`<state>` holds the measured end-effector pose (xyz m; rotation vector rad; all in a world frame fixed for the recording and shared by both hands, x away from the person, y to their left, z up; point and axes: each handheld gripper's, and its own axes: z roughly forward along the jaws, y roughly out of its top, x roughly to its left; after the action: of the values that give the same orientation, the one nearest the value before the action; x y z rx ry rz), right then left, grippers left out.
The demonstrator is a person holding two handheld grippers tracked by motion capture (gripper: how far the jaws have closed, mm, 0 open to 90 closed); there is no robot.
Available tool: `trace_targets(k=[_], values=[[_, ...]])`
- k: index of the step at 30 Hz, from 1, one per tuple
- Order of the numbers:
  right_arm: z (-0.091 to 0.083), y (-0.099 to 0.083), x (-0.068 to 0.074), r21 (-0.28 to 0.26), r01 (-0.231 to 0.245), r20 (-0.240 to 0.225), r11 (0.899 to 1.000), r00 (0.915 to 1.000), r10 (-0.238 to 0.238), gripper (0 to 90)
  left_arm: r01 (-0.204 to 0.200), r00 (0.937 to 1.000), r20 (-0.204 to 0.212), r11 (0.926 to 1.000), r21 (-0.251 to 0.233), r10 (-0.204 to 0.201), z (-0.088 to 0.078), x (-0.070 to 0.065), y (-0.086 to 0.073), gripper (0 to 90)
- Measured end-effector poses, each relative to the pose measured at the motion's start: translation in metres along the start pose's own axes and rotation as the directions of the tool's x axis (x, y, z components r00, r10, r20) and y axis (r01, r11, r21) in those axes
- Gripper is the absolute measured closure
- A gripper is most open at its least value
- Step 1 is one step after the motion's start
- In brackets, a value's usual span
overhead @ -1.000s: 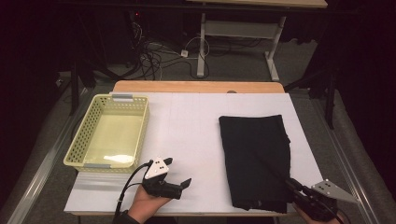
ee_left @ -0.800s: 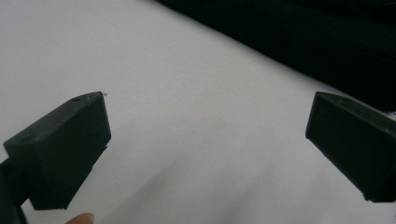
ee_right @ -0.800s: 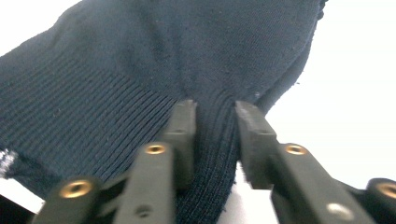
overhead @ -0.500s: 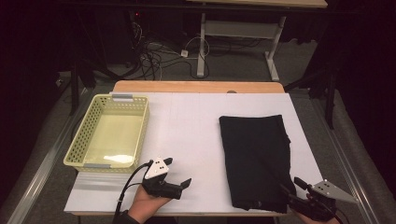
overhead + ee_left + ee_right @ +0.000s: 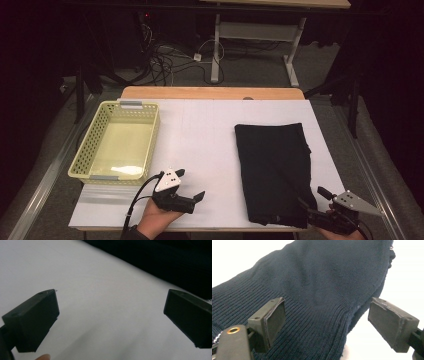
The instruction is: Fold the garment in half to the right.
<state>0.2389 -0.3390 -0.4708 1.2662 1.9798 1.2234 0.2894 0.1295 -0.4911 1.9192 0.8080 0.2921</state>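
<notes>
Your right hand-held gripper (image 5: 312, 203) has advanced onto sweater (image 5: 274, 167) hem at bench (image 5: 200, 135) near-right corner, jaws apart; left hand-held gripper (image 5: 187, 186) idle, apart. Shallow bite risks slipping off ribbing.

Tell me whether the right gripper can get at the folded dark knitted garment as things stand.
Probably yes: the right gripper is open at the folded dark knitted garment's ribbed near corner, jaws either side of the hem, nothing between.

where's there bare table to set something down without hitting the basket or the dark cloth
The widest free patch is the white tabletop between the pale yellow perforated plastic basket and the folded dark knit garment. Its near end is taken by the left gripper. The near right corner is crowded: the right gripper straddles the garment's hem.
</notes>
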Motion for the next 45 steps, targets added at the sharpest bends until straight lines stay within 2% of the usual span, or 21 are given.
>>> trace_targets(k=[10, 15, 25, 34, 45], values=[[0.001, 0.002, 0.000, -0.014, 0.000, 0.012, 1.000, 0.9999, 0.000, 0.3, -0.001, 1.0000, -0.001, 1.0000, -0.001, 0.001, 0.000, 0.000, 0.000, 0.0], [0.000, 0.003, 0.001, -0.019, -0.003, 0.031, 1.000, 0.9995, 0.003, 0.1, -0.002, 1.0000, -0.002, 1.0000, -0.001, 0.002, 0.000, 0.000, 0.000, 0.0], [0.000, 0.006, 0.005, -0.021, 0.015, 0.027, 1.000, 0.9995, -0.014, 0.2, -0.003, 1.0000, -0.002, 1.0000, 0.000, 0.003, 0.000, 0.000, 0.000, 0.0], [0.007, 0.014, 0.027, -0.028, 0.061, -0.018, 0.998, 0.9980, -0.061, 0.2, -0.004, 1.0000, 0.004, 1.0000, 0.000, 0.004, 0.000, 0.000, 0.000, 0.0], [0.021, 0.018, 0.063, -0.015, 0.127, -0.085, 0.992, 0.9882, -0.128, 0.2, -0.005, 1.0000, 0.005, 1.0000, 0.000, 0.005, 0.000, 0.000, 0.000, 0.0]])
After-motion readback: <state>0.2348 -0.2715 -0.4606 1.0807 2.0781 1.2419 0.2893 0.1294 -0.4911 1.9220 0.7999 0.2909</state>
